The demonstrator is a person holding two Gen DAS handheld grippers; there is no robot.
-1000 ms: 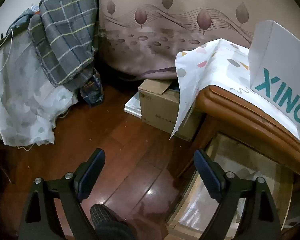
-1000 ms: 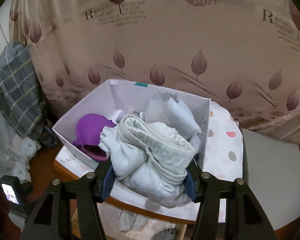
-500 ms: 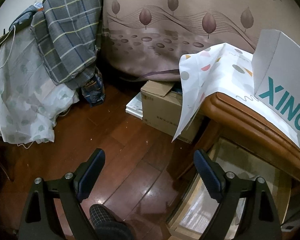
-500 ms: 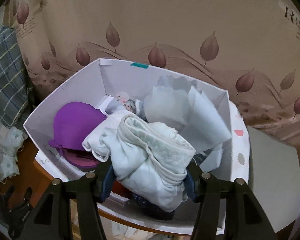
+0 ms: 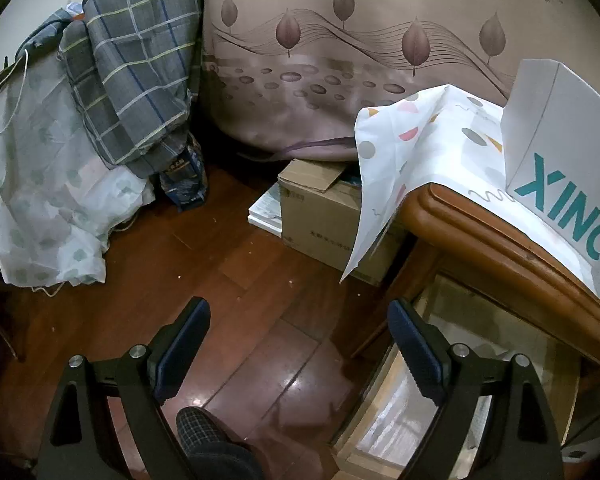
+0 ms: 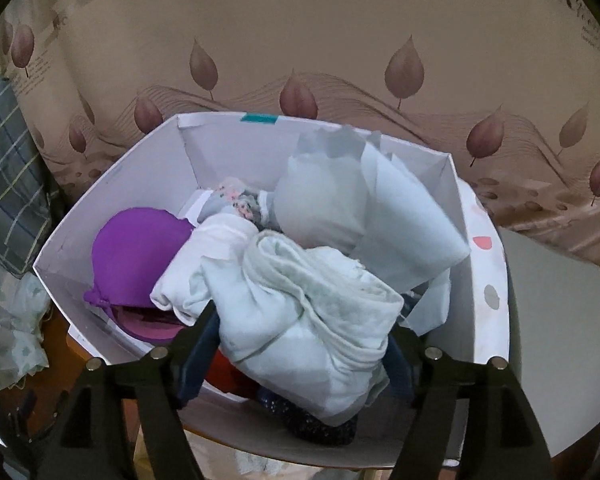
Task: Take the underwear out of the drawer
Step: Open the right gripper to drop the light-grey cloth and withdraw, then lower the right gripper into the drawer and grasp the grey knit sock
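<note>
Underwear (image 6: pixel 308 304), a pale bundle of white and mint cloth, pinched between the two fingers of the right claw (image 6: pixel 304 340) and held just above the near end of the white box (image 6: pixel 112 208). Inside the white box, left of the bundle, a purple bra (image 6: pixel 136 256); behind the bundle, crumpled white paper (image 6: pixel 364 208) against the far wall; under the bundle, a dark speckled garment (image 6: pixel 312 424) at the near rim. Beneath the white box, a spotted cloth (image 5: pixel 428 148) draped over the wooden worktop (image 5: pixel 496 240). Left claw (image 5: pixel 300 344) spread wide and gripping nothing, hanging over the wooden floor (image 5: pixel 204 264) to the left of the white box and lower than it. Also left of the white box, down on the floor, a cardboard carton (image 5: pixel 324 216). Under the worktop edge, below the white box, an open drawer (image 5: pixel 476 364), its contents too blurred to tell.
</note>
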